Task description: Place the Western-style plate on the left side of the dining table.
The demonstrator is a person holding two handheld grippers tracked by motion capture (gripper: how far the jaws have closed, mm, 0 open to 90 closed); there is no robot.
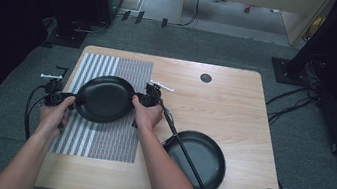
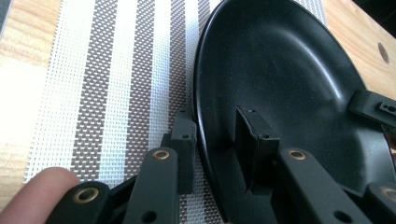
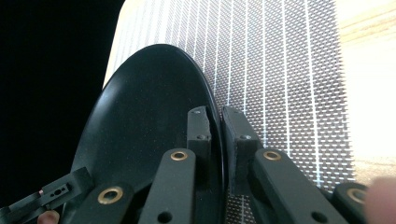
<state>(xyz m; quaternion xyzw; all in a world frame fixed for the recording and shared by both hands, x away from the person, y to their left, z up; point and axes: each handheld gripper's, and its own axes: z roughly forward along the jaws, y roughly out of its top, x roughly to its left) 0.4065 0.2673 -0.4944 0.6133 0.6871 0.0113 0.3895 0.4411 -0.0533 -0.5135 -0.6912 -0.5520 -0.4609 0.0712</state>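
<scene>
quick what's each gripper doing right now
Left gripper: shut on the plate rim.
Right gripper: shut on the opposite rim.

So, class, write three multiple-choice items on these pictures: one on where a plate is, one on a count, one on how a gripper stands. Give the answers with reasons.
1. Where is the plate held by both grippers?
A. over the striped mat
B. on the floor
C. on the other plate

2. How many black plates?
A. one
B. two
C. four

3. The right gripper is:
A. wide open
B. shut on the rim
C. lying on the table

Answers:
A, the held plate is above the striped mat.
B, a second plate lies on the table.
B, the right gripper has the rim between its jaws; so does the left gripper.
</scene>
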